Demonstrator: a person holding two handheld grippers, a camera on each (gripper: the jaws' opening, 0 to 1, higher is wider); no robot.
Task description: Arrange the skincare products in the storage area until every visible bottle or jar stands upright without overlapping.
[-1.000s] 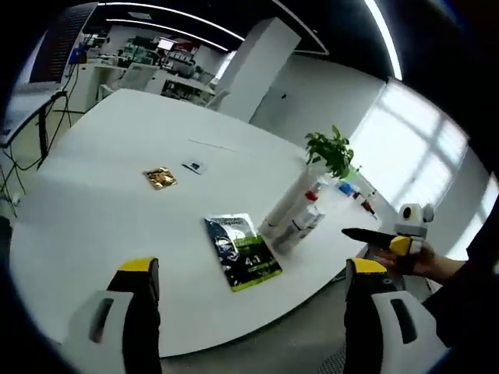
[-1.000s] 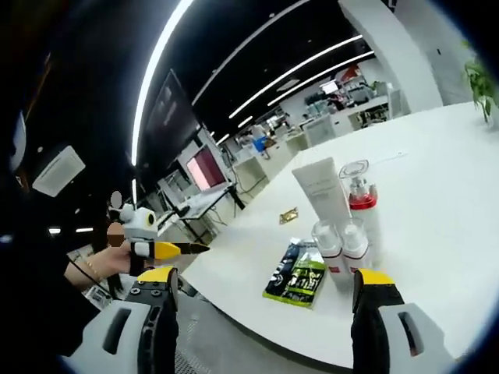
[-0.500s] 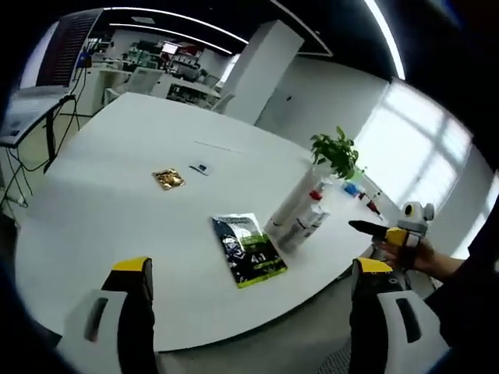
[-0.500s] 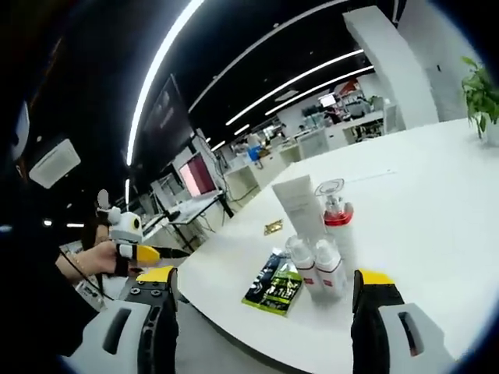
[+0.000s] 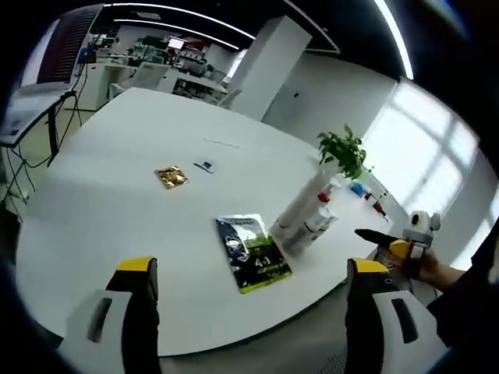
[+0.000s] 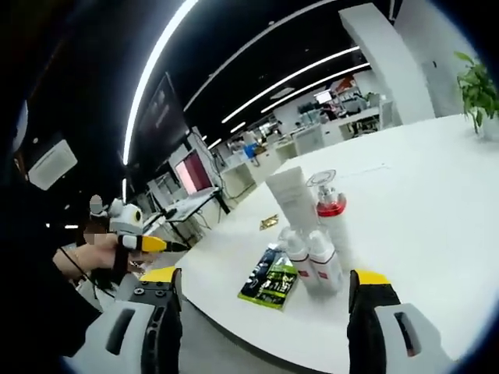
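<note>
We hold both the left gripper [image 5: 248, 273] and the right gripper [image 6: 265, 282] wide open and empty short of the white round table [image 5: 101, 210], whose upright cluster of white skincare bottles [image 6: 312, 226] stands nearer our right gripper, ahead beside the flat dark-green sachet [image 6: 270, 280].

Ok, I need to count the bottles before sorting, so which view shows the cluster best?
The right gripper view: the bottles stand nearer and separate, red cap visible. In the left gripper view the bottles are small and overlap each other.
</note>
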